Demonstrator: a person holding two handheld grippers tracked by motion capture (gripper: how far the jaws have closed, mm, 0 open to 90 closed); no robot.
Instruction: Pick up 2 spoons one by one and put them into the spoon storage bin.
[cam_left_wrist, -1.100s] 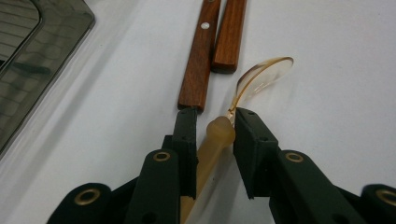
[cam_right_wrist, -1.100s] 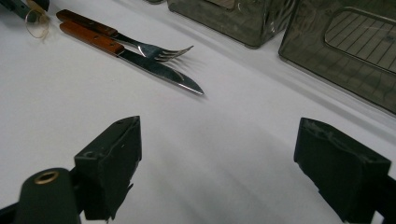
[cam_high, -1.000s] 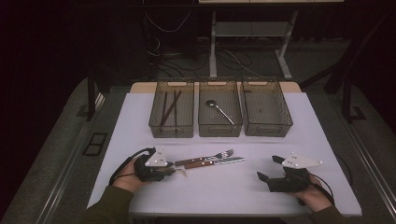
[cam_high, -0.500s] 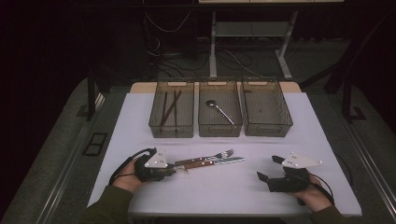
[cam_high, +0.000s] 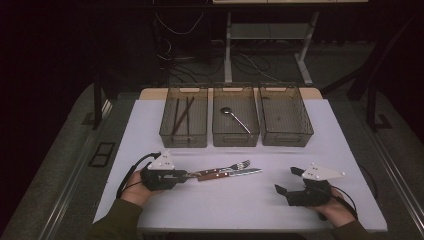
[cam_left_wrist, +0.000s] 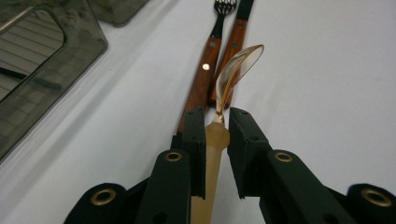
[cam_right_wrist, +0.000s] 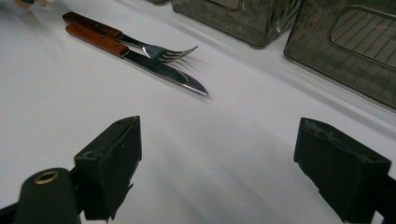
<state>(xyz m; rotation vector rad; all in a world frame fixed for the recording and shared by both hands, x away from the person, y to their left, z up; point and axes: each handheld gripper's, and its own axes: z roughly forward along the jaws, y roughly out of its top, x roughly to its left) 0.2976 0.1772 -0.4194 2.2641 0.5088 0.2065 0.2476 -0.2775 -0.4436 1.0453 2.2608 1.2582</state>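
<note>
My left gripper (cam_high: 185, 176) lies low over the white table at the front left. It is shut on the pale beige handle of a spoon (cam_left_wrist: 236, 65), after its jaws closed a little further in the past second. The spoon's shiny bowl sticks out past the pads, over the wooden handles of a fork (cam_left_wrist: 210, 51) and a knife (cam_left_wrist: 231, 46). Fork (cam_high: 235, 166) and knife (cam_high: 240, 173) lie side by side at the table's middle front, tips pointing right. My right gripper (cam_high: 288, 181) rests at the front right, open, with nothing between its jaws (cam_right_wrist: 217, 163).
Three smoky transparent bins stand in a row at the back. The left bin (cam_high: 165, 132) holds dark chopsticks, the middle bin (cam_high: 235, 142) holds a metal spoon (cam_high: 235, 119), and the right bin (cam_high: 306, 127) looks bare. Dark floor surrounds the table.
</note>
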